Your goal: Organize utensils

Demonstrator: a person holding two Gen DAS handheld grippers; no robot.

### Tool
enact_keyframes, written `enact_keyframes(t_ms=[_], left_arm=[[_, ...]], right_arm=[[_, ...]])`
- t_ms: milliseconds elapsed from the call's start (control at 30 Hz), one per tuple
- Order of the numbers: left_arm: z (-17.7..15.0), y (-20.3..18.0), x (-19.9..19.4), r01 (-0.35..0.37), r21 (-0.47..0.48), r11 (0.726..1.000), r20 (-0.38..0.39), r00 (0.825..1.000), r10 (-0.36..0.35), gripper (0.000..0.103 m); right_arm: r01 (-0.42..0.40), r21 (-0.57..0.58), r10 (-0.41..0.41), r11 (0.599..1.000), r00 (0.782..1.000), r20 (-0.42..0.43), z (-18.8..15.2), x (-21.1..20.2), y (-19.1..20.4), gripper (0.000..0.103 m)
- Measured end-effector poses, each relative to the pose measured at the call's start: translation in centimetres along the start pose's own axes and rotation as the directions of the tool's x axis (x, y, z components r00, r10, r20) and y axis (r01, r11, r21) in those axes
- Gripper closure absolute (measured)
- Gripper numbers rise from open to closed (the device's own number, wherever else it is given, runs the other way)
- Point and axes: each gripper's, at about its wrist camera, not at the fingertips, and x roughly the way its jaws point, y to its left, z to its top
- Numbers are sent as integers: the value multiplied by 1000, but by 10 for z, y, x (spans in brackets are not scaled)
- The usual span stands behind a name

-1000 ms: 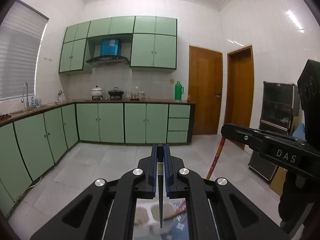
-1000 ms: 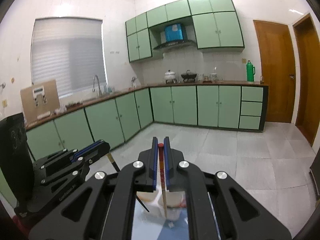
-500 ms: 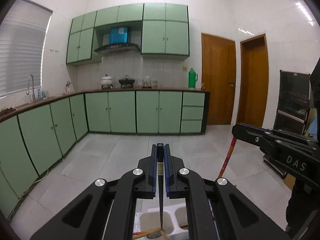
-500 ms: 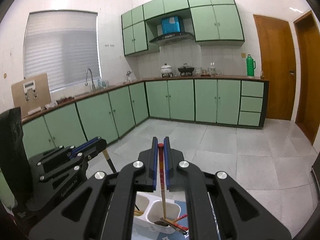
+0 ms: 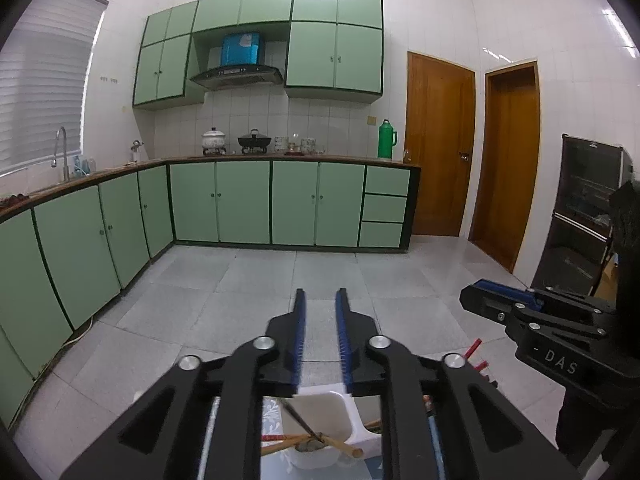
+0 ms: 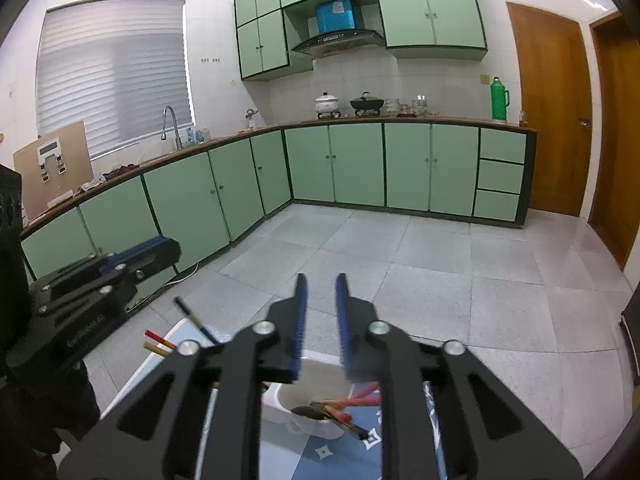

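1. Opening with nothing between their jaws: two grippers, left gripper (image 5: 320,300) and right gripper (image 6: 320,284).
2. One white holder (image 5: 320,402) directly below them, two compartments.
3. Several chopsticks (image 6: 348,402) lean inside; exact count unclear.

Left wrist view: looks forward and slightly downward along the left gripper (image 5: 321,300), close above a white two-compartment holder (image 5: 324,412). Right wrist view: same forward, slightly downward aim along the right gripper (image 6: 321,284), from a position further right, equally close above the holder (image 6: 316,404). Both views share the green base cabinets (image 5: 272,204) (image 6: 384,164), range hood (image 5: 238,74) (image 6: 340,40), green thermos (image 5: 386,139) (image 6: 499,100), and each other's gripper at frame edge.
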Motion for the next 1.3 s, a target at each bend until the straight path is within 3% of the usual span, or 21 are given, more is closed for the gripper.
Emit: enact_keyframes(t_ms=[200,300,433,500,767,967,1300], left_arm=[[-4,2,-36,8,-19,1000,27,1000,-7,64],[-18,-2,-56,3,-9,1000,28,1000,-3,54],[-45,-8,-78,10,-16,1000,-10,1000,-11,40],[-59,-11,-85,18,-20,1000,-39,999,-18,36],[-110,-22,-118,6,-21,1000,-123,992,-8,16],[-129,-31,-142,-24,9,1000,-150,988,26,11],[-142,-34,-178,-42,-17,999,-166,985,39,6]], right_arm=[[90,-25,-89,996,996,29,-11,-34,-5,58],[142,-49,-141,989,990,25,-26,-50,-7,40],[174,-43,-174,984,985,15,-56,-77,-7,17],[166,-28,-166,986,986,5,-74,-90,-6,13],[108,9,-107,994,991,-83,-132,-117,7,6],[79,49,-72,996,989,-131,-157,-133,18,6],[30,51,-23,998,993,-119,-165,-174,37,5]])
